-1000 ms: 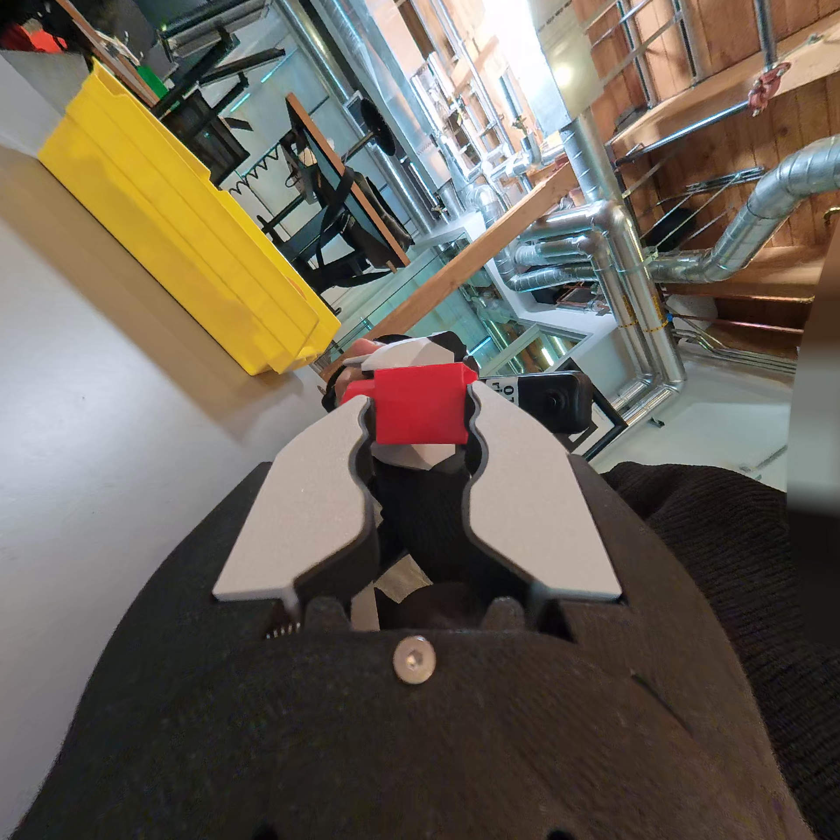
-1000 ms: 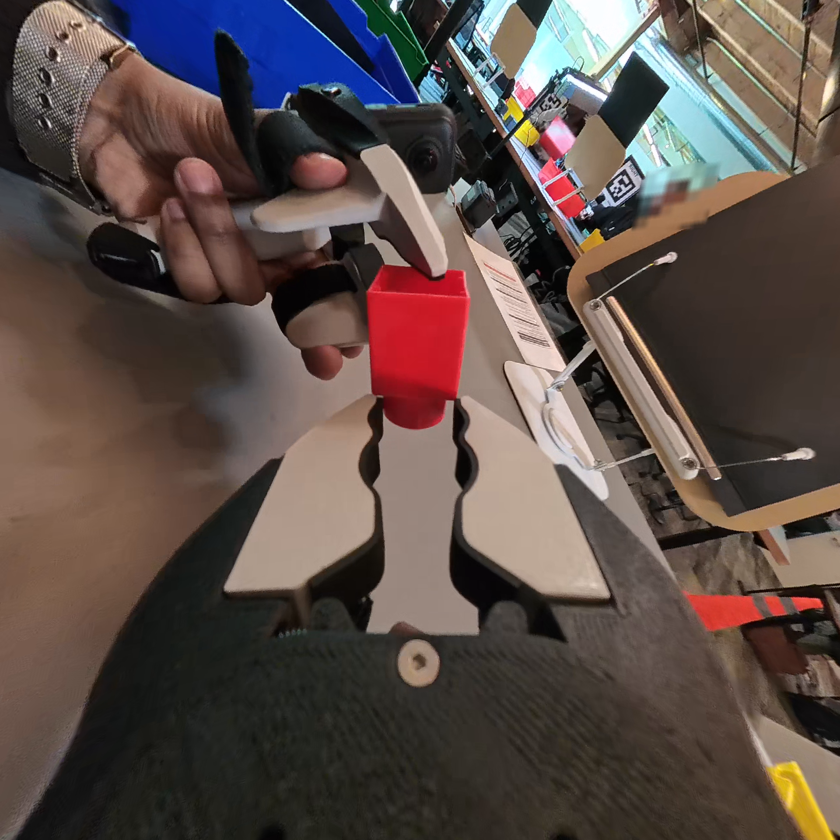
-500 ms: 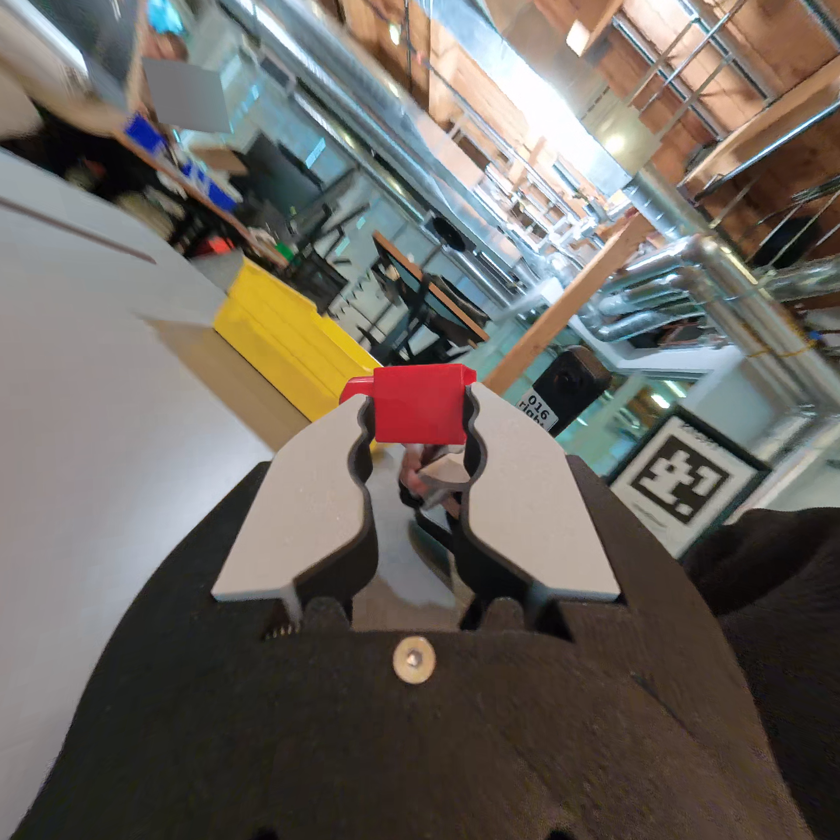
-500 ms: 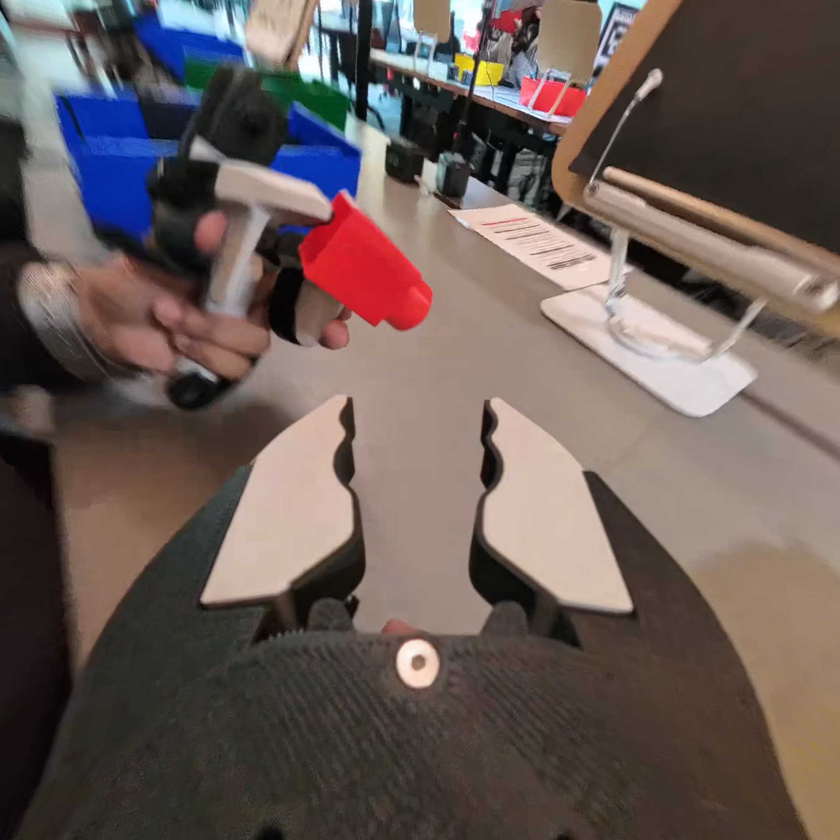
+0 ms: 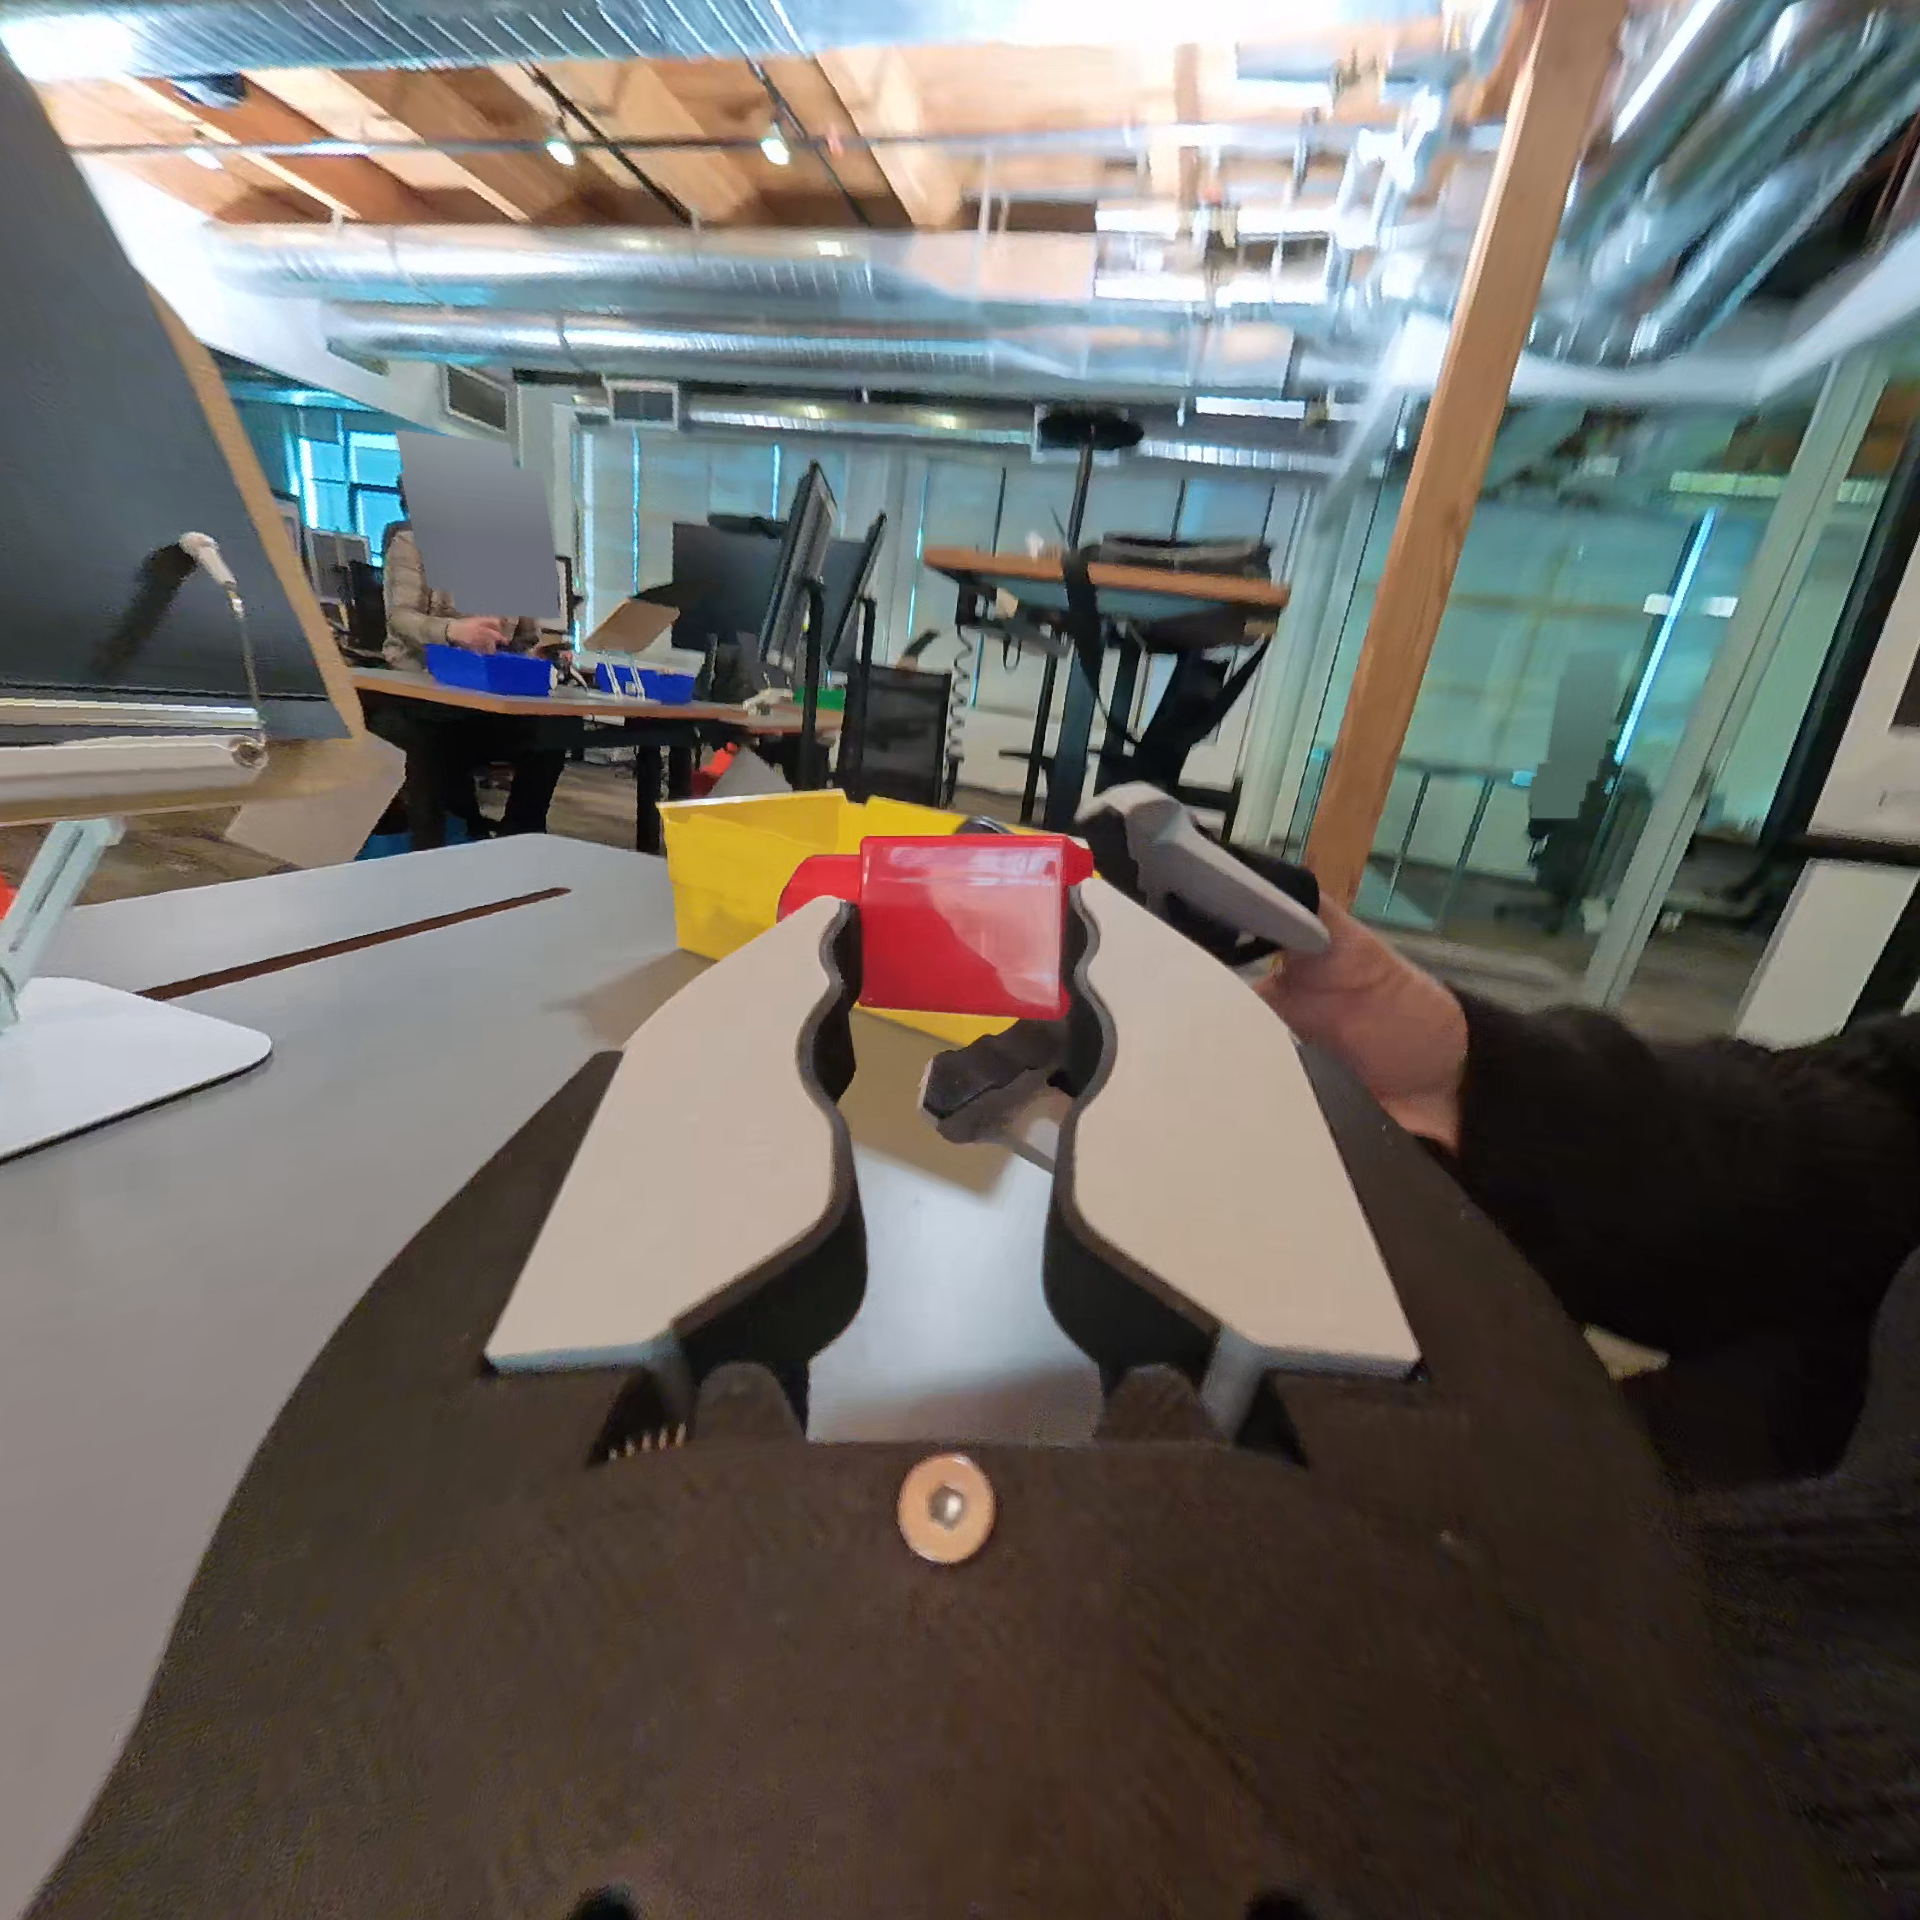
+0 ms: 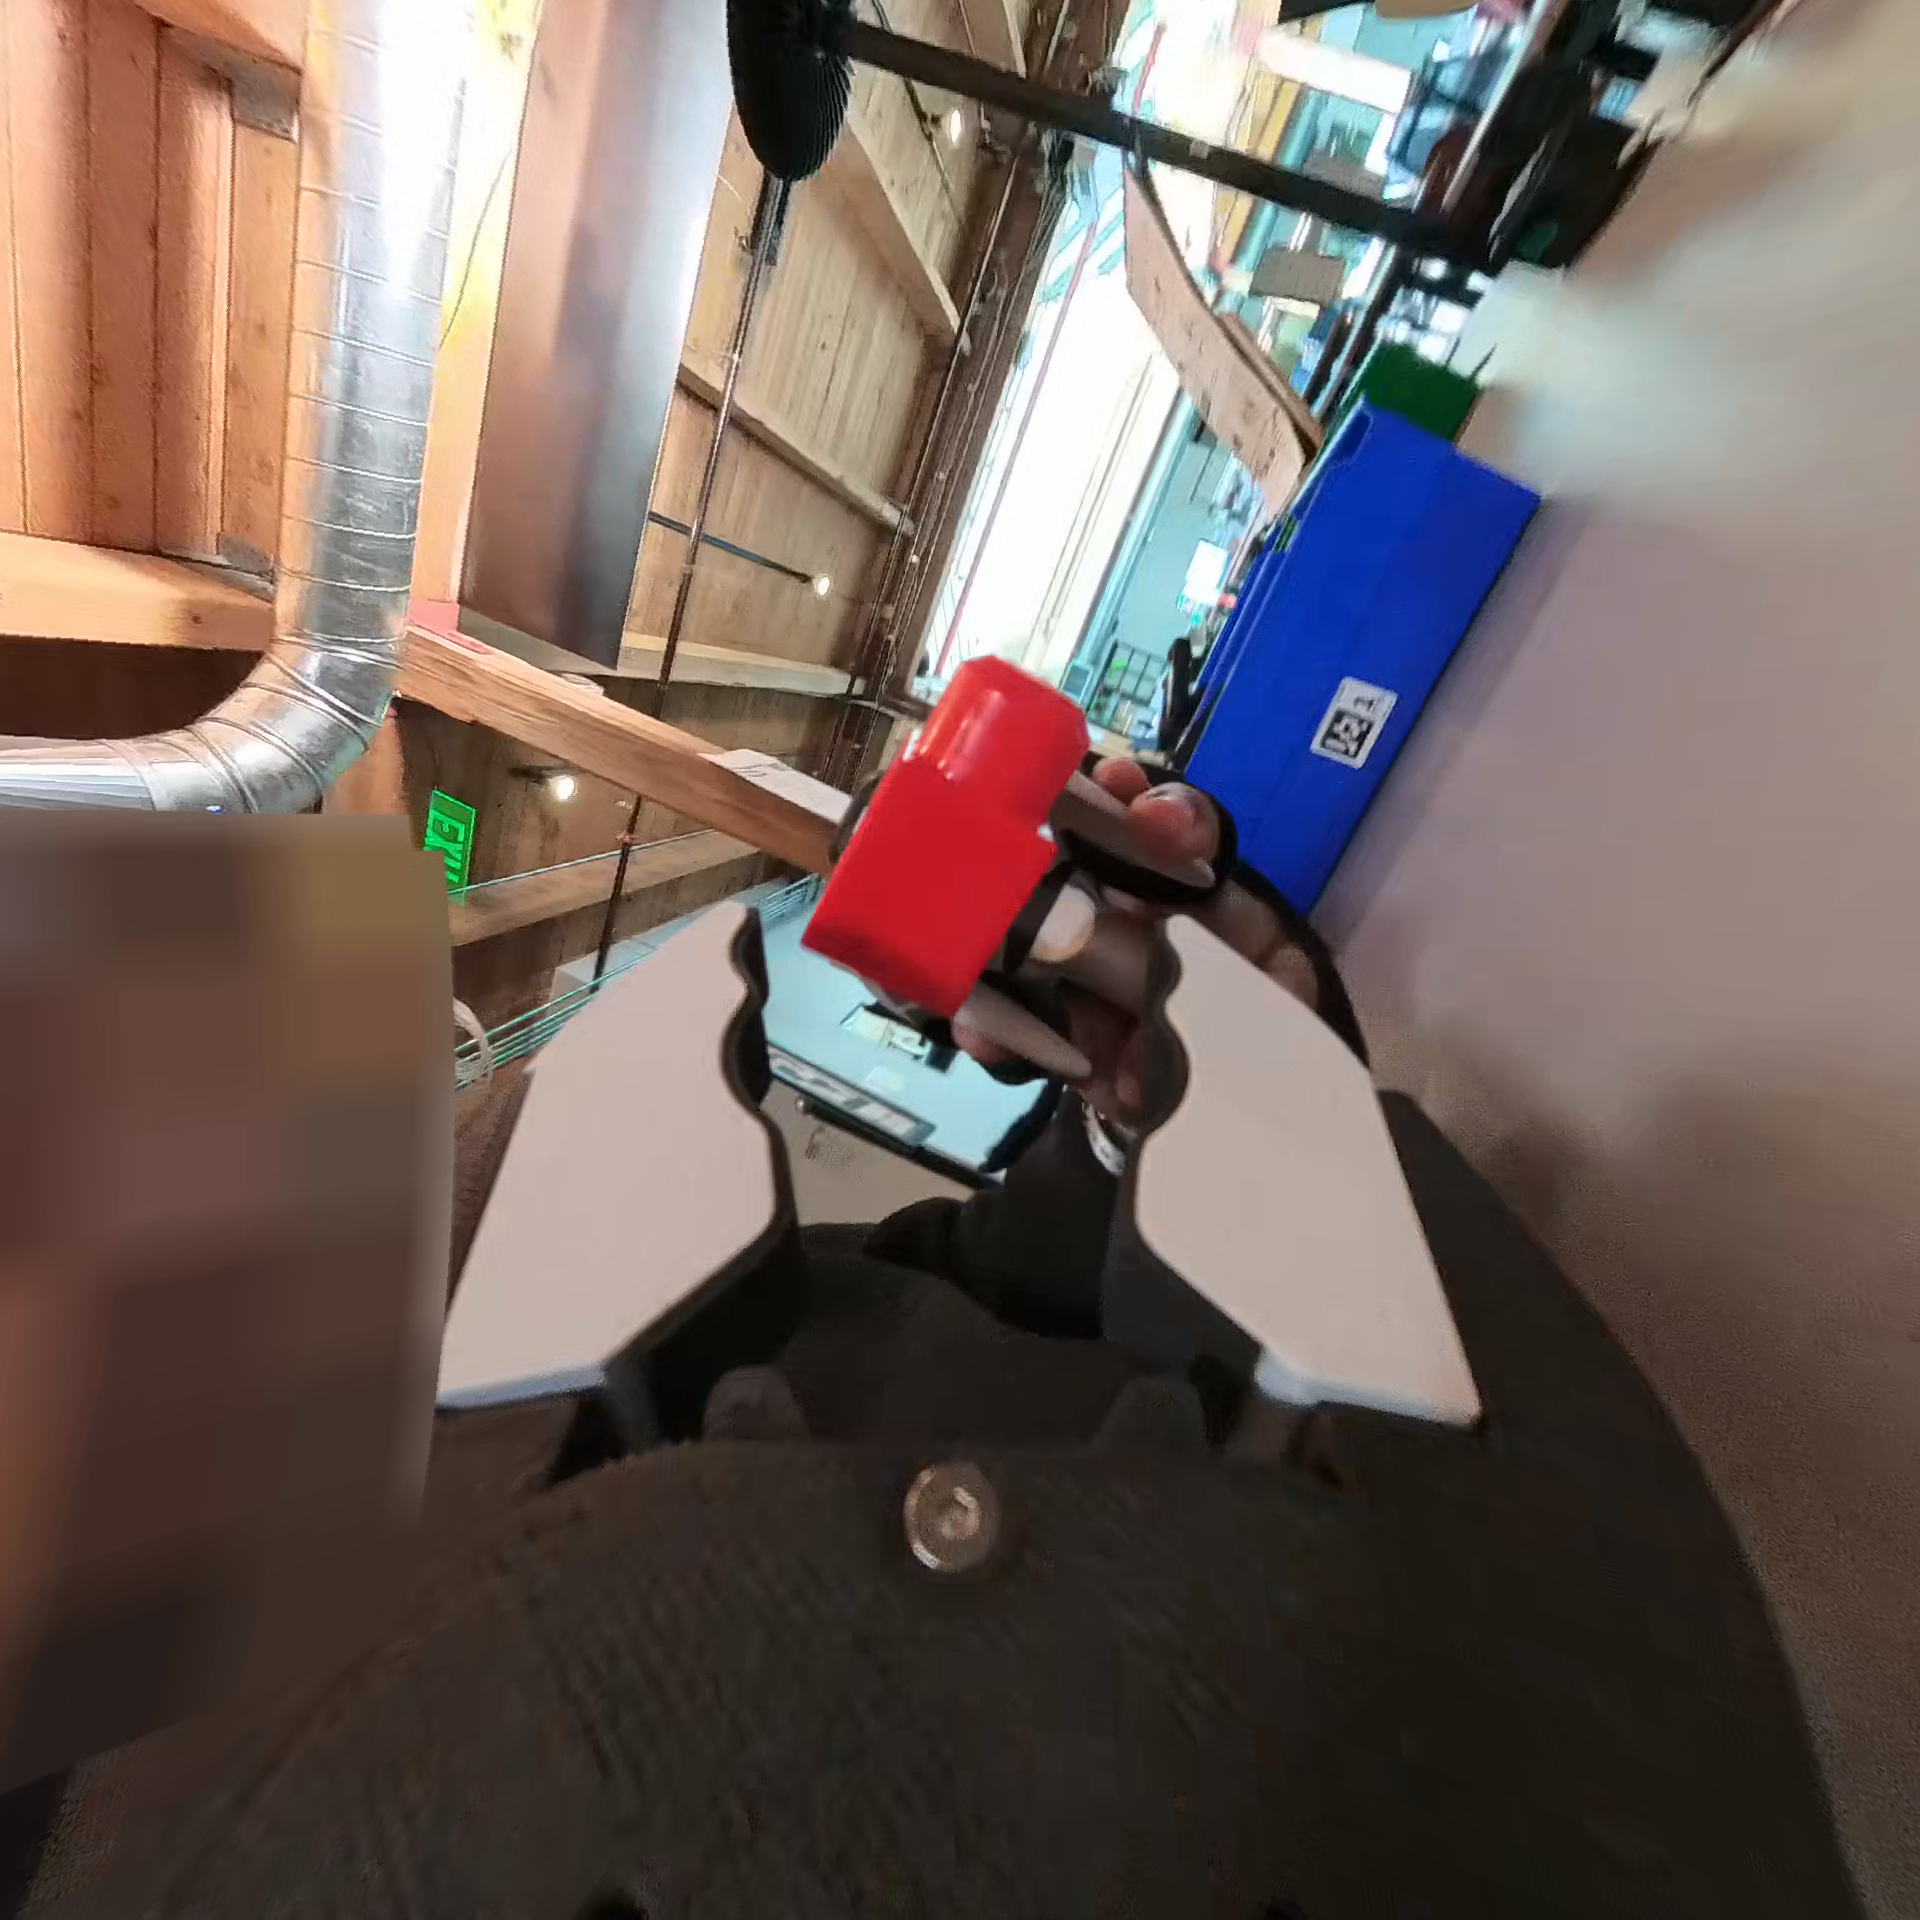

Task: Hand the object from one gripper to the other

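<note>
My left gripper (image 5: 961,925) is shut on a red plastic block (image 5: 961,925), a square body with a round stub at one end. It holds the block in the air above the grey table (image 5: 312,1091). In the right wrist view the same red block (image 6: 940,842) shows ahead, pinched by the other gripper's fingers (image 6: 1023,1029). My right gripper (image 6: 961,971) is open and empty, its fingers wide apart, just short of the block. The right gripper also shows in the left wrist view (image 5: 1205,878), to the right of the block, held by a hand.
A yellow bin (image 5: 758,873) stands on the table behind the block. A white stand base (image 5: 104,1049) is at the left. A blue bin (image 6: 1351,644) stands on the table at the right of the right wrist view. A person sits at a far desk (image 5: 447,613). Less than 4 cm separates the two grippers' tips.
The right gripper let go of the block's stub, opened wide and drew back. The left gripper kept the block and swung level over the table. Both views turned sharply.
</note>
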{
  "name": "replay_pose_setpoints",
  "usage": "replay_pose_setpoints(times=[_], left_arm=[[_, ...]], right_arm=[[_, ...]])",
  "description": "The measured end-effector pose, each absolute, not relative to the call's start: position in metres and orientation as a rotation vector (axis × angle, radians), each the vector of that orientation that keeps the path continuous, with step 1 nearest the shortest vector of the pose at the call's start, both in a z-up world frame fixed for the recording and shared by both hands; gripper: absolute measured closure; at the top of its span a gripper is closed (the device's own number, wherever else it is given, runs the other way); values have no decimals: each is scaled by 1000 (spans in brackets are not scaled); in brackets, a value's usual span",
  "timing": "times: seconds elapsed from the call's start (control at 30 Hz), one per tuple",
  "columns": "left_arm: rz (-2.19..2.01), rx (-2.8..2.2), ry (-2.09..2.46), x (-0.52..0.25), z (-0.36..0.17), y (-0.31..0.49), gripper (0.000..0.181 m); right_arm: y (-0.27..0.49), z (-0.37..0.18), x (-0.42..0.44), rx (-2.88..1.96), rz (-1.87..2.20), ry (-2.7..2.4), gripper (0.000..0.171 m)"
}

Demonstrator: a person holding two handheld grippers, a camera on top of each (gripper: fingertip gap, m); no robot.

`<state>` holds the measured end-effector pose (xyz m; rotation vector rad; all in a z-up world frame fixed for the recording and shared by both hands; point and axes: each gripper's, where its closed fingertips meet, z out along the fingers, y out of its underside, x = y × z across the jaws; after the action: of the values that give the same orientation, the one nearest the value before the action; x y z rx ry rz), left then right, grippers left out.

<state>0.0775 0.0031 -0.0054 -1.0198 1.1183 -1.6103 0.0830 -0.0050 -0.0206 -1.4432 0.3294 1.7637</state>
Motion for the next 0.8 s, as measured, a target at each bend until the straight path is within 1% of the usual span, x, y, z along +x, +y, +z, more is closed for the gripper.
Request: replay_pose_setpoints(times=[0.03,0.1,0.13,0.17,0.4,0.47,0.53,0.63,0.73,0.8], left_arm=[[-1579,-1009,1162,80,-9,-2,144],[-1537,-985,1228,83,-14,-12,143],[-1528,-974,1254,84,-16,-17,143],[-1520,-964,1274,85,-17,-21,143],[-1477,-961,1298,88,-23,-22,143],[-1522,-979,1263,87,-20,-20,132],[-1579,-1012,1224,87,-18,-16,127],[-1685,-1074,1171,86,-16,-10,128],[-1879,-1153,1124,85,-16,-7,131],[-2025,-1199,1084,85,-15,-7,128]], right_arm=[[-5,-23,80,-1459,1778,325,103],[-7,-23,78,-1467,1787,303,115],[-8,-21,79,-1461,1793,297,125],[-9,-20,80,-1459,1798,296,127],[-7,-23,87,-1517,1651,247,129],[-7,-20,94,-1517,1573,226,130],[-7,-17,101,-1511,1493,195,130],[-8,-10,108,-1490,1348,114,130],[-9,-6,109,-1503,1163,-10,130],[-10,-3,107,-1501,1053,-95,130]])
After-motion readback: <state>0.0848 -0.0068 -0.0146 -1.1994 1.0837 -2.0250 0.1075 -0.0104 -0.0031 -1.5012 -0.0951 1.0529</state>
